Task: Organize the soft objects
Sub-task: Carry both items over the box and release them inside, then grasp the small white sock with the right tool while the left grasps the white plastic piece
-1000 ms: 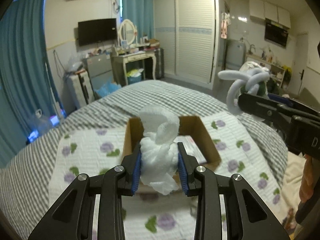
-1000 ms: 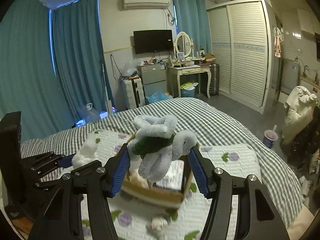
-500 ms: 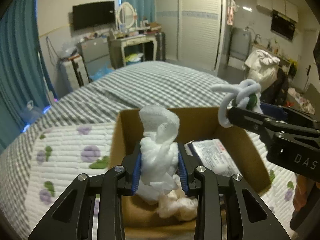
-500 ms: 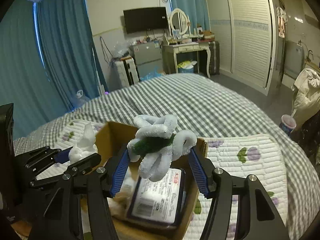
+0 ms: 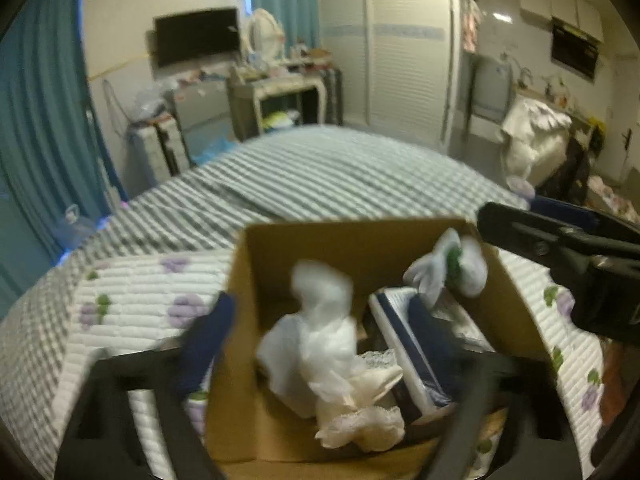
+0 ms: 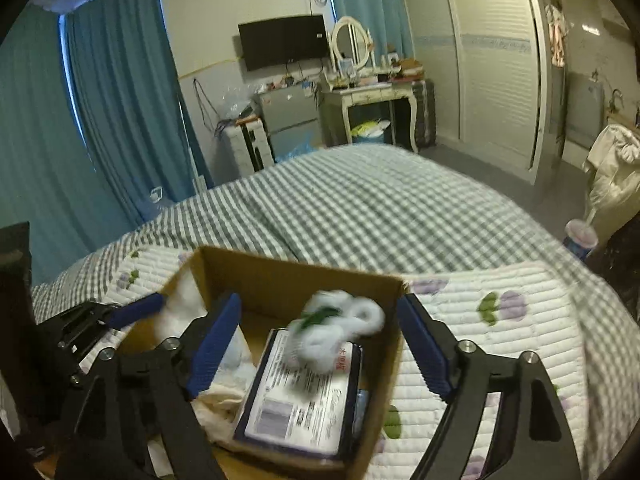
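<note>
the white cloth bundle (image 5: 320, 320) sits blurred inside the cardboard box (image 5: 360, 240), free between the left gripper (image 5: 320, 328) fingers, which have just been opening and stand wide apart. the white-and-green fuzzy toy (image 6: 336, 328) is over a wrapped packet (image 6: 304, 400) in the same box, untouched between the right gripper (image 6: 320, 344) fingers, also just opened. the box rests on a floral quilt (image 6: 500, 340) over the checked bed (image 6: 360, 208).
</note>
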### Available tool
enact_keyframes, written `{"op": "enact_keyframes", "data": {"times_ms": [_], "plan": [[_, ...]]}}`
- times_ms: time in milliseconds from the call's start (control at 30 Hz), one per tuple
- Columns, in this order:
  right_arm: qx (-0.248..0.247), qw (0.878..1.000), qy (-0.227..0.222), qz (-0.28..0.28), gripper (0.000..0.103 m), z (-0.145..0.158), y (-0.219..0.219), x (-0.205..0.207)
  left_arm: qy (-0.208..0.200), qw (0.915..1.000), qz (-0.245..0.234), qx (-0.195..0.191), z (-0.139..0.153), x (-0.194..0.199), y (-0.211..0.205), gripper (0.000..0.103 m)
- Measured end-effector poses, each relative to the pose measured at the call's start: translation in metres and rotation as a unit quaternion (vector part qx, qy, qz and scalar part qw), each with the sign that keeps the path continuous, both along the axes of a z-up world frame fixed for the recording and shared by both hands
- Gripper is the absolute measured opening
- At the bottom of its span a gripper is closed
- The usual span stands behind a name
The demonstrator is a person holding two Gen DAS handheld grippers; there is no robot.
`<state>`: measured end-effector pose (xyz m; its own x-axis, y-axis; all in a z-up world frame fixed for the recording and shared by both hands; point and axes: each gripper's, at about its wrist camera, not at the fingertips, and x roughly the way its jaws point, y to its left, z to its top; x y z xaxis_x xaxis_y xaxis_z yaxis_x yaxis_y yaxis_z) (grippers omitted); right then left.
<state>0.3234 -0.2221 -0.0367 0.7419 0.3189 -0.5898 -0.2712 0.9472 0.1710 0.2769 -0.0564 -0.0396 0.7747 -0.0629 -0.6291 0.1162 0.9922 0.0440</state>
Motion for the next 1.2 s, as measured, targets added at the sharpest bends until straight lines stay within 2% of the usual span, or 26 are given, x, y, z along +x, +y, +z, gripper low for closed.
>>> {"op": "enact_keyframes", "data": {"times_ms": [133, 233, 300, 400, 533, 600, 700, 833, 1000, 1200], "plan": [[-0.006, 1.000, -0.022, -0.001, 0.083, 0.042, -0.009, -0.026, -0.028, 0.9995, 0.011, -0.006, 0.045, -0.029, 0.005, 0.095], [-0.007, 0.999, -0.047, -0.003, 0.088, 0.086, -0.020, -0.059, -0.054, 0.9983, 0.017, -0.016, 0.086, -0.058, 0.010, 0.096], [-0.009, 0.998, -0.063, -0.005, 0.091, 0.115, -0.026, -0.085, -0.072, 0.9970, 0.019, -0.018, 0.111, -0.080, 0.012, 0.103], [-0.021, 0.996, -0.082, -0.012, 0.099, 0.150, -0.031, -0.120, -0.102, 0.9940, 0.027, -0.027, 0.146, -0.118, 0.019, 0.103], [-0.038, 0.995, -0.094, -0.012, 0.103, 0.183, -0.038, -0.172, -0.110, 0.9930, 0.035, -0.026, 0.167, -0.154, 0.021, 0.103], [-0.039, 0.994, -0.098, -0.008, 0.103, 0.187, -0.041, -0.192, -0.112, 0.9929, 0.034, -0.018, 0.170, -0.170, 0.022, 0.103], [-0.048, 0.995, -0.091, -0.002, 0.103, 0.180, -0.039, -0.217, -0.110, 0.9931, 0.039, -0.001, 0.159, -0.198, 0.021, 0.103], [-0.061, 0.995, -0.076, 0.009, 0.103, 0.142, -0.033, -0.241, -0.080, 0.9965, 0.024, -0.001, 0.125, -0.213, 0.018, 0.103], [-0.081, 0.995, -0.043, 0.026, 0.103, 0.065, -0.018, -0.234, -0.032, 0.9985, 0.044, -0.009, 0.059, -0.210, 0.017, 0.103], [-0.112, 0.993, 0.021, 0.036, 0.101, -0.032, -0.007, -0.201, 0.020, 0.9963, 0.083, 0.012, -0.026, -0.186, 0.025, 0.103]]}}
